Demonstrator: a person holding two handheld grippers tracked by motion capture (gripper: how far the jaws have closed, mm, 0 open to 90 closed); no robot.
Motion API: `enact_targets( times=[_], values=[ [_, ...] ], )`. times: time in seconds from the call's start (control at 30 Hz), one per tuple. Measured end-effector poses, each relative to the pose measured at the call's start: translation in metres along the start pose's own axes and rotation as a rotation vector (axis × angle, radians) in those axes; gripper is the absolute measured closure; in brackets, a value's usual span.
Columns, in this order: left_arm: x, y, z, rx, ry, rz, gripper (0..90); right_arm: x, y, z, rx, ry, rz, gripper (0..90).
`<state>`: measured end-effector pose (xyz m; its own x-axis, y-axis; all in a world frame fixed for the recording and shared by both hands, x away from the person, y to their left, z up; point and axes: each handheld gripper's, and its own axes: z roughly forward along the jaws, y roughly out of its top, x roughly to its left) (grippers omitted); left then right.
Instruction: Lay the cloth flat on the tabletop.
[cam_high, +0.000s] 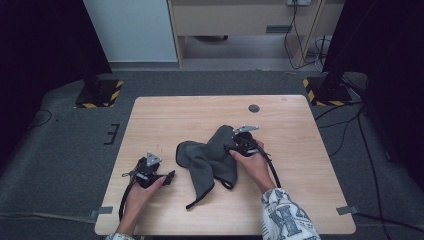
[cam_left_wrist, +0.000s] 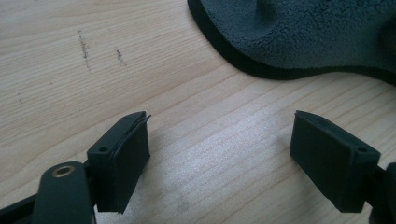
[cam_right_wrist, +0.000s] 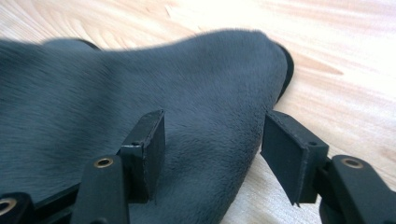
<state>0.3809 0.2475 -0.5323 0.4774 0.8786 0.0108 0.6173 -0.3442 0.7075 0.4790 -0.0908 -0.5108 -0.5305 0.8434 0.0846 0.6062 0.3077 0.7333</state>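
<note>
A light wooden table (cam_high: 165, 112) with a round dark cable port (cam_high: 254, 108) stands on grey carpet (cam_high: 65, 145). Two stand bases edged in yellow-and-black hazard tape (cam_high: 99, 93) (cam_high: 325, 91) sit beyond its far corners. Behind, a pale blue panel (cam_high: 131, 30) adjoins a beige wooden desk (cam_high: 240, 20), with cables (cam_high: 300, 45) hanging beside it. Black curtains (cam_high: 40, 45) darken both sides.

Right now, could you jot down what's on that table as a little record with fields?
surface: wooden table
item: crumpled grey cloth, near the middle
left gripper: jaws open over bare wood, cloth edge ahead, not touching
right gripper: jaws open, one on either side of a raised fold of the cloth, not pressing it
hands: left hand beside the cloth, right hand at the cloth's right edge
</note>
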Motion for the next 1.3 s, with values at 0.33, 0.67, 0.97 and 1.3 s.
enact_targets(
  times=[0.33, 0.67, 0.97, 1.3],
  values=[
    [0.0, -0.001, 0.0, -0.005, -0.003, -0.007, 18.7, -0.011, -0.013, 0.008, 0.011, 0.002, -0.008, 77.1],
    [0.0, -0.001, 0.0, -0.009, -0.002, -0.008, 19.0, -0.018, -0.032, -0.018, -0.003, 0.029, -0.025, 84.7],
    [0.001, -0.001, 0.0, -0.01, -0.001, -0.008, 20.0, -0.022, -0.053, -0.047, 0.007, 0.048, 0.001, 84.6],
    [0.003, -0.001, 0.0, -0.02, -0.003, -0.027, 21.1, -0.02, -0.068, -0.066, 0.01, 0.081, 0.006, 84.0]
  ],
)
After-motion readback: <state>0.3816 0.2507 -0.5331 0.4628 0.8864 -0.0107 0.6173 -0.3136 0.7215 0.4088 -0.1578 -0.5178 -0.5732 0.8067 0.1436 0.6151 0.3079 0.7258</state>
